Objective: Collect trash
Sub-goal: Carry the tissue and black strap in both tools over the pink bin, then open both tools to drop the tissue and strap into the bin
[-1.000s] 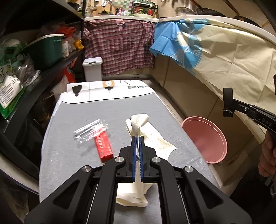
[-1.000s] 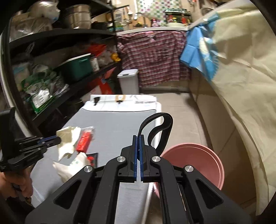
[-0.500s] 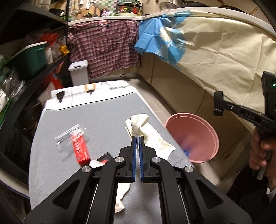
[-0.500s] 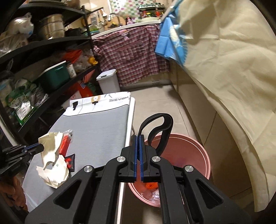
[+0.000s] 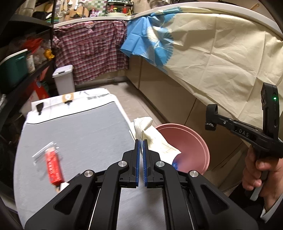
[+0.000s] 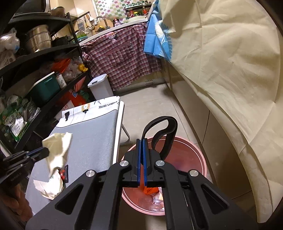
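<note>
A narrow kitchen aisle w/ beige tile floor point(image 6: 141, 109). Ahead of both grippers, a plaid shirt point(image 5: 90, 49) hangs from the far countertop point(image 6: 113, 28), a white lidded bin point(image 5: 64, 79) on the floor below it. A cream sheet point(image 5: 221, 53) & a blue cloth point(image 5: 141, 40) drape the cabinets to the right. Black shelving point(image 6: 40, 53) to the left holds a steel pot point(image 6: 39, 38) & a green tub point(image 6: 45, 87). A checkered tile wall point(image 6: 113, 8) rises behind the counter.
</note>
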A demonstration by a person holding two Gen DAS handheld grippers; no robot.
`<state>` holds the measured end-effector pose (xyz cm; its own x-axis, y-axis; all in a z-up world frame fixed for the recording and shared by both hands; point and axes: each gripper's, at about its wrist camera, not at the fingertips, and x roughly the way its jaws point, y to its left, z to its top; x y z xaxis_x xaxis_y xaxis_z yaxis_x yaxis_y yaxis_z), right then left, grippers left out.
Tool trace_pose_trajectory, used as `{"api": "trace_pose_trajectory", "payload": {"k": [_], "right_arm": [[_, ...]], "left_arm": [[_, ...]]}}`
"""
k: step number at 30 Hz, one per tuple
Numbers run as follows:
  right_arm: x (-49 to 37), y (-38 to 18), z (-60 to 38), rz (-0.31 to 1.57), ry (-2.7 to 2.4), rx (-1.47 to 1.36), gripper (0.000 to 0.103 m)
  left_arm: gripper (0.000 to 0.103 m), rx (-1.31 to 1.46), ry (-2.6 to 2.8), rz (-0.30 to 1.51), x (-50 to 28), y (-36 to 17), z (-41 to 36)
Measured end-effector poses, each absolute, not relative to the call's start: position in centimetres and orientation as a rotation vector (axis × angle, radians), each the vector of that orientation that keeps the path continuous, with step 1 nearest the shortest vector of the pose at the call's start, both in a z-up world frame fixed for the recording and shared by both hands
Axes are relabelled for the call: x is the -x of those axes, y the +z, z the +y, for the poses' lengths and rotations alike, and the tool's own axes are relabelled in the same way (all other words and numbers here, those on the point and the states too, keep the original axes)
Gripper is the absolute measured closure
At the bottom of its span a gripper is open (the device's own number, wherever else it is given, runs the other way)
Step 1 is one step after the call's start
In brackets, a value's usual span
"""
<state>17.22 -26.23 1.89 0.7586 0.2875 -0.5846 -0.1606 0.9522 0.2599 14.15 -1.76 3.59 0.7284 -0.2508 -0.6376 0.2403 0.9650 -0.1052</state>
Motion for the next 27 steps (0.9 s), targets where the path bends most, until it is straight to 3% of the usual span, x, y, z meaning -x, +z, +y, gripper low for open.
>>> {"api": "trace_pose_trajectory", "payload": {"k": [27], "right_arm": [[-21.1, -0.2, -27.0, 0.729, 0.199, -0.239, 0.100]], "left_arm": [[0.100, -0.001, -0.373, 0.811, -21.6, -2.3, -9.5]]}}
